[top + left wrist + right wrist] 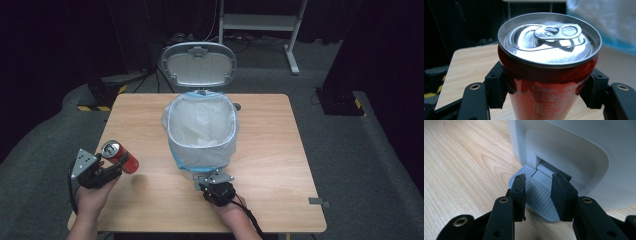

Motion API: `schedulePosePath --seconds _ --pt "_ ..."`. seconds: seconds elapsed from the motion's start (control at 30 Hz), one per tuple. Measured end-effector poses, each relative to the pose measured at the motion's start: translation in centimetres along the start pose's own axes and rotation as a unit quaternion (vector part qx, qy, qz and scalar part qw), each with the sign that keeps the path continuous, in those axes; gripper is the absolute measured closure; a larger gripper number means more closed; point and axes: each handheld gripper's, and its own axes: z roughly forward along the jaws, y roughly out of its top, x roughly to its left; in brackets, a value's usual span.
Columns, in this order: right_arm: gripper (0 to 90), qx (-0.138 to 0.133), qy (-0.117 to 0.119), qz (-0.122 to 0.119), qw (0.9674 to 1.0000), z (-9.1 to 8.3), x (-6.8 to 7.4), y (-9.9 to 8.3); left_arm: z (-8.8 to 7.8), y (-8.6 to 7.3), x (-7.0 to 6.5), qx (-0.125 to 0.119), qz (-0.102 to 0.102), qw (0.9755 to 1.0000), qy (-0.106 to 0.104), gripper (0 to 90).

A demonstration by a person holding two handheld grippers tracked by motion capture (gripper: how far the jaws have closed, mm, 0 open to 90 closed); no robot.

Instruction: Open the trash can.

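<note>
A red cola can [121, 156] with a silver top and closed pull tab [549, 62] is held above the table's left front corner, tilted, with my left gripper [116, 169] shut on its body [549, 92]. In the middle of the table stands a white pedal bin [200, 145] lined with a clear bag, its grey lid [198, 65] raised at the back. My right gripper [212, 181] sits at the bin's front foot. Its jaws [538, 195] stand apart over the grey ribbed pedal [524, 171], with nothing gripped between them.
The wooden table [270, 150] has bare room to the right of the bin and along the left side. A white metal frame [260, 22] stands on the dark floor behind. A small grey tab [318, 202] lies at the table's front right edge.
</note>
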Motion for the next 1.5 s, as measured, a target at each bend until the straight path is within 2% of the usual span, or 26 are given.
schedulePosePath --seconds 0.13,0.2,0.43,0.53,0.63,0.8,0.83,0.87,0.93,1.03,1.2,1.5 --pt "64.4 0.000 0.000 0.000 1.0000 0.0 0.0 0.0 -0.6 0.6 -0.6 -0.018 0.004 0.9998 -0.012 34.3" --pt "64.4 -0.001 0.001 -0.001 1.0000 0.0 0.0 0.0 -1.1 1.4 -1.3 -0.030 0.012 0.9991 -0.025 34.4" --pt "64.3 0.000 0.001 0.000 1.0000 0.0 0.0 0.0 -2.1 2.8 -2.8 -0.068 0.018 0.9969 -0.035 34.4" --pt "64.4 0.000 0.005 0.007 1.0000 0.0 -0.2 0.0 -2.3 2.9 -3.3 -0.084 0.017 0.9958 -0.033 34.4" --pt "64.3 0.000 0.006 0.006 1.0000 0.0 -0.2 0.0 -2.4 3.5 -3.7 -0.092 0.024 0.9951 -0.027 34.4" --pt "64.3 0.001 0.005 0.004 1.0000 0.0 -0.1 0.0 -2.4 4.8 -4.3 -0.098 0.035 0.9942 -0.028 34.4" --pt "64.3 0.001 0.006 0.006 1.0000 0.0 -0.1 0.0 -2.4 5.5 -4.7 -0.101 0.041 0.9937 -0.028 34.4" --pt "64.3 0.001 0.006 0.006 1.0000 0.0 -0.1 0.0 -2.4 5.5 -4.7 -0.101 0.041 0.9937 -0.028 34.4" --pt "64.3 0.001 0.006 0.005 1.0000 0.0 -0.1 0.0 -2.4 6.7 -5.3 -0.110 0.054 0.9922 -0.026 34.4" --pt "64.3 0.001 0.003 0.001 1.0000 0.0 -0.1 0.0 -2.5 7.8 -5.6 -0.123 0.058 0.9904 -0.025 34.4" --pt "64.3 0.002 0.005 0.005 1.0000 0.0 -0.1 0.0 -2.6 9.3 -5.8 -0.140 0.062 0.9880 -0.022 34.4" --pt "64.3 0.003 0.005 0.003 1.0000 0.0 -0.1 0.0 -2.1 10.8 -6.4 -0.155 0.062 0.9855 -0.029 34.4"
